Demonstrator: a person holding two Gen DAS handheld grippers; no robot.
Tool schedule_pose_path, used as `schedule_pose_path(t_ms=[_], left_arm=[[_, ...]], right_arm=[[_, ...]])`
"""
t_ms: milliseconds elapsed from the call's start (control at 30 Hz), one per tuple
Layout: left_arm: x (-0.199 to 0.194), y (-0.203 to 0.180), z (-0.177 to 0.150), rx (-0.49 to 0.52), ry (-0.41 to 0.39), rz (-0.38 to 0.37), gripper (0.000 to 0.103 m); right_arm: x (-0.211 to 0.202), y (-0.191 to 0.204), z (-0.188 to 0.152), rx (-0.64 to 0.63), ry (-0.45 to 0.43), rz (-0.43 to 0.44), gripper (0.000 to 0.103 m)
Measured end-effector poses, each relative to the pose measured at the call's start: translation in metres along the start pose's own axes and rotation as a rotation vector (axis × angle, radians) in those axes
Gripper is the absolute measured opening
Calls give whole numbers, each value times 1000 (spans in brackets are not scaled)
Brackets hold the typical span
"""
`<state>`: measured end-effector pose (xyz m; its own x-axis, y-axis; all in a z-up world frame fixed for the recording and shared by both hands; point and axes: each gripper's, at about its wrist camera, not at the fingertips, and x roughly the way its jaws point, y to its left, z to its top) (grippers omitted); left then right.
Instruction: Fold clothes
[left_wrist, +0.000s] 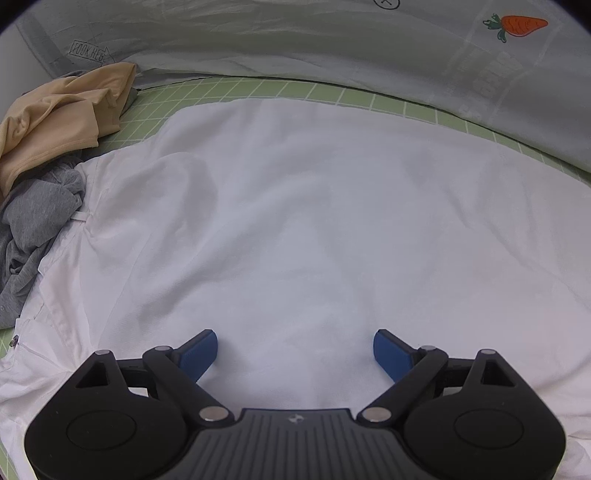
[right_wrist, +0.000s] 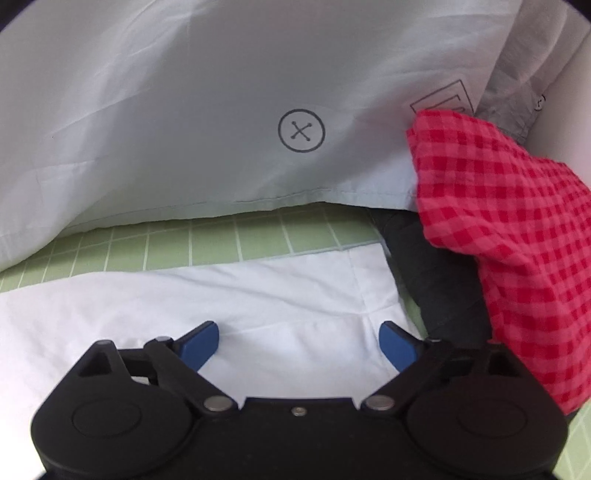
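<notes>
White cotton garment (left_wrist: 295, 221) spread nearly flat ahead of and beneath the left gripper (left_wrist: 295, 350), softly rumpled, with a seamed edge and a small dark snap far left. Left of that gripper, touching the white cloth's edge: a crumpled grey garment (left_wrist: 37, 229), a tan garment (left_wrist: 62, 114) heaped beyond it. Blue-padded fingers (left_wrist: 199, 354) spread wide, clamping nothing, hovering low over the fabric. Ahead, a strip of green grid mat (left_wrist: 258, 90), then a pale printed sheet (left_wrist: 332, 44) with a carrot motif (left_wrist: 521, 25) up right.

Same white garment (right_wrist: 221, 302) under the right gripper (right_wrist: 299, 343), smooth, a straight seam ending at a squared corner just ahead-right. Jaws likewise apart, empty. Further right, a dark garment (right_wrist: 443, 280) beside that corner, a red gingham cloth (right_wrist: 517, 221) draped over it.
</notes>
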<state>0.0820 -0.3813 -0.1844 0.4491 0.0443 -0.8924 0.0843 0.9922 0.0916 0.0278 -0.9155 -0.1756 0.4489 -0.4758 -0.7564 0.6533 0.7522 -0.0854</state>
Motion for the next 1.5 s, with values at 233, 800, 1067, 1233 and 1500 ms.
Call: schedule_pose_path(t_ms=[233,800,1067,1233,1500], left_arm=[[-57,22,-23,-5,-102,-79,92],[-136,65,-152,-50,-143,-228,92],[-145,56,-192,-13,-120,-227,92],[-147,58,-204,-15,-107,-216,92],[-149,64,-209,-16,-99,-198,92]], right_arm=[[-138,-8,-57,80,-114,87,103],[-288,-43,-278,199,57,257,103],[-303,-75,-318,247,90,153,103],[-298,-92,-334,287,139,66,103],[-284,-95,-337,346,161,49,103]])
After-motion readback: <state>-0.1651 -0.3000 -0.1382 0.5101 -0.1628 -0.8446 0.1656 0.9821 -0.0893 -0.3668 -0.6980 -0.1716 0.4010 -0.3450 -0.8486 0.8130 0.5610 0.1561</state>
